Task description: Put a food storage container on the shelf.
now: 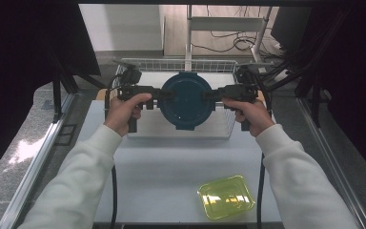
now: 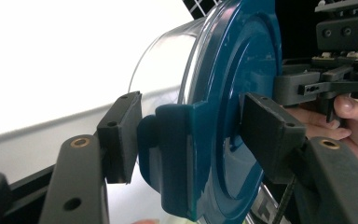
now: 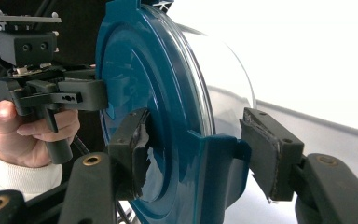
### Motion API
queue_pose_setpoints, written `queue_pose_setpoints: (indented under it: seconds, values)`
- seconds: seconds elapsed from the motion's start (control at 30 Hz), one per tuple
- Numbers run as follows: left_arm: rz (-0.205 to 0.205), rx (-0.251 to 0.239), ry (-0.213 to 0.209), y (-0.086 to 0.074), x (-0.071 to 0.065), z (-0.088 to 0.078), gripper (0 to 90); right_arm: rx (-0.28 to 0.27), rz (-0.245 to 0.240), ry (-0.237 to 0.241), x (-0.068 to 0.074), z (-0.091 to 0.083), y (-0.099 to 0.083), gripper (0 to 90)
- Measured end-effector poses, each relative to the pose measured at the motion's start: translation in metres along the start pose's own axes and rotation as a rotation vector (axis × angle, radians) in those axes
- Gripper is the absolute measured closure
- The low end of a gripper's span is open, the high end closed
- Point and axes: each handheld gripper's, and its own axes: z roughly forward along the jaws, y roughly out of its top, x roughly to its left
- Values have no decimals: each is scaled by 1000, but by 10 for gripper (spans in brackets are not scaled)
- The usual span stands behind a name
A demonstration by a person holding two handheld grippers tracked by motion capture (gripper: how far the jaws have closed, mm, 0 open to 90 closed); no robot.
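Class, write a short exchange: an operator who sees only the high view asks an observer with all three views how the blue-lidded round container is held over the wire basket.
Operator: Is the left gripper really clamped on the lid?
Observer: Yes. It pinches a side clip of the lid, with one pad on the clip's outer side and the other on the lid's top face.
Operator: What is under the lid?
Observer: A clear tub, round like the lid and closed by it.
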Motion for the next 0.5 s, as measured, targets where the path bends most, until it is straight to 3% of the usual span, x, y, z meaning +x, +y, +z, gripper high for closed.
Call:
queue_pose_setpoints:
  seconds: [0.5]
  values:
    - [-12, -13, -10, 28, 18, 1, 403, -5, 9, -1, -5, 12, 28, 427]
